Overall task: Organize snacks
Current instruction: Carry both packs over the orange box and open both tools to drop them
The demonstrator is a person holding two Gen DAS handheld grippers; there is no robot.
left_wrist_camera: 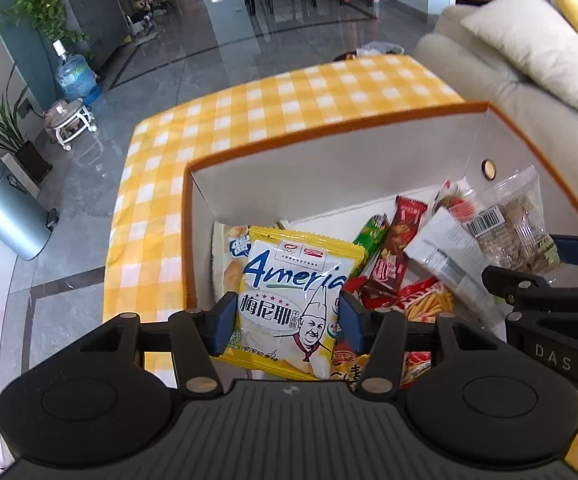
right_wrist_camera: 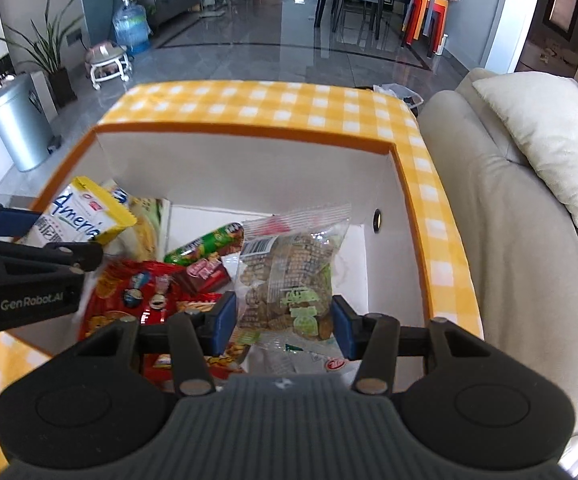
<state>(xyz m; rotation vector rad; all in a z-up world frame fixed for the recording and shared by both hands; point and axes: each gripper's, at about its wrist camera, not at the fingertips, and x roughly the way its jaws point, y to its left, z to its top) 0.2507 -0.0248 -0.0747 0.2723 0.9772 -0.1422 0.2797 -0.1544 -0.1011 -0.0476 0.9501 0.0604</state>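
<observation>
My left gripper point(left_wrist_camera: 287, 322) is shut on a yellow and white cracker packet point(left_wrist_camera: 289, 276) and holds it over the left part of an orange-rimmed white box point(left_wrist_camera: 329, 128). My right gripper point(right_wrist_camera: 279, 322) is shut on a clear bag of brown snacks point(right_wrist_camera: 285, 272) with green print, held over the right part of the same box point(right_wrist_camera: 249, 132). In the left wrist view the clear bag point(left_wrist_camera: 517, 220) and the right gripper's fingers point(left_wrist_camera: 529, 280) show at the right. In the right wrist view the cracker packet point(right_wrist_camera: 81, 216) shows at the left.
Several packets lie in the box: a green one point(right_wrist_camera: 205, 244), red ones point(right_wrist_camera: 137, 292), a red bar point(left_wrist_camera: 397, 248). The box sits on a yellow checked tablecloth point(left_wrist_camera: 289, 100). A beige sofa with a pillow point(right_wrist_camera: 549, 148) stands at the right. A bin point(left_wrist_camera: 5, 208) and water bottle point(left_wrist_camera: 75, 74) stand on the floor.
</observation>
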